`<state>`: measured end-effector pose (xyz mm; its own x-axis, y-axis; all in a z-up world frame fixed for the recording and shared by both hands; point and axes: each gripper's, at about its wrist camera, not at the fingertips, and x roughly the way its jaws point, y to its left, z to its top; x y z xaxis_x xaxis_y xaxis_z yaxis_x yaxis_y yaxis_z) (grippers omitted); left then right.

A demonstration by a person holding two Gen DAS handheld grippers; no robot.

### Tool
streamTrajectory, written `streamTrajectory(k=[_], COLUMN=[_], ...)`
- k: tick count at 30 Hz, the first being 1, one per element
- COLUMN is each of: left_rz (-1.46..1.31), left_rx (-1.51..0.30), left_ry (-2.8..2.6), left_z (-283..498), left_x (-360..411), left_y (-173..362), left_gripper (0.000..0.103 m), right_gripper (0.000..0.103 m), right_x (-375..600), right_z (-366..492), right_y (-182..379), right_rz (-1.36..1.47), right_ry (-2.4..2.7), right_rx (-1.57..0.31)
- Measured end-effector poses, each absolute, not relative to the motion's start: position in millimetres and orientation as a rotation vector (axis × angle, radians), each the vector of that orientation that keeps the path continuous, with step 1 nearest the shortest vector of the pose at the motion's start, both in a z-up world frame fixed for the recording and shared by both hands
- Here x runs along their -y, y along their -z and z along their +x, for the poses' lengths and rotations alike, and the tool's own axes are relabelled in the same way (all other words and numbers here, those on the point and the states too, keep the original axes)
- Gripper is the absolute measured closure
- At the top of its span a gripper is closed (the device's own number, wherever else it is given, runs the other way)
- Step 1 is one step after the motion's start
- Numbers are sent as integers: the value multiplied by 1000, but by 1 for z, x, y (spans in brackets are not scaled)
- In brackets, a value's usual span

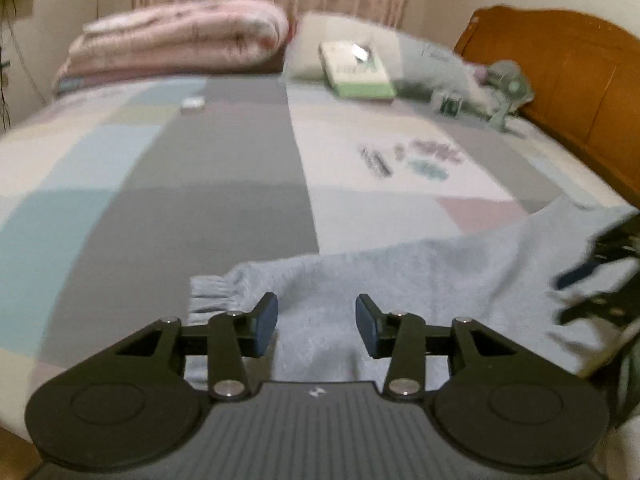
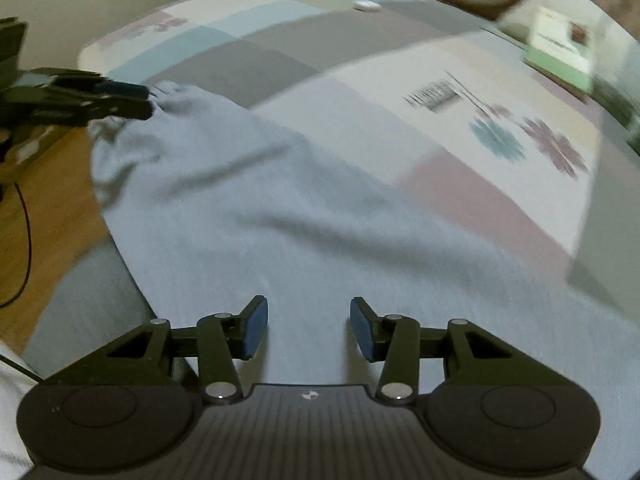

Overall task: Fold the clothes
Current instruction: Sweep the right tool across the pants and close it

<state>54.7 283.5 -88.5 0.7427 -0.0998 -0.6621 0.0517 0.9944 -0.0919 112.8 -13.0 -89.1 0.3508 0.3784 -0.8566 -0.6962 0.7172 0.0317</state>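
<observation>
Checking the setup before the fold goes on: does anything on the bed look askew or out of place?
The light blue sweater lies rumpled, its sleeve stretched out sideways and its edge hanging off the bed's side. A small fan and a green-edged box sit on the bedspread by the pillows; blur hides finer detail.

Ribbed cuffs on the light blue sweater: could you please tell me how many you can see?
1. A ribbed cuff ends the sleeve stretched left across the patchwork bedspread, just ahead of the left gripper. The other cuff may be hidden beyond the frame or under the sweater.
</observation>
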Motion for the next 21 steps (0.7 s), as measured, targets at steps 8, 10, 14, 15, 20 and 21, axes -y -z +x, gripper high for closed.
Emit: streamTrajectory(k=[8, 10, 14, 15, 20, 21], left_rz=[-46, -14, 25, 21, -32, -38], left_rx=[-801, -781, -768, -783, -828, -826], left_ry=[-28, -10, 8, -7, -30, -24], left_z=[76, 75, 75, 78, 80, 78], left_x=[-284, -275, -265, -267, -280, -281], left_y=[97, 91, 87, 90, 103, 103], left_gripper=[67, 65, 61, 61, 61, 61], right_gripper=[45, 46, 54, 54, 54, 54], right_x=[66, 62, 40, 34, 6, 3], right_z=[100, 114, 152, 163, 205, 208], right_y=[91, 80, 59, 56, 70, 76], right_rz=[-298, -303, -383, -403, -529, -557], right_ry=[-630, -625, -653, -668, -755, -769], right_rx=[-1011, -976, -858, -836, -820, -832])
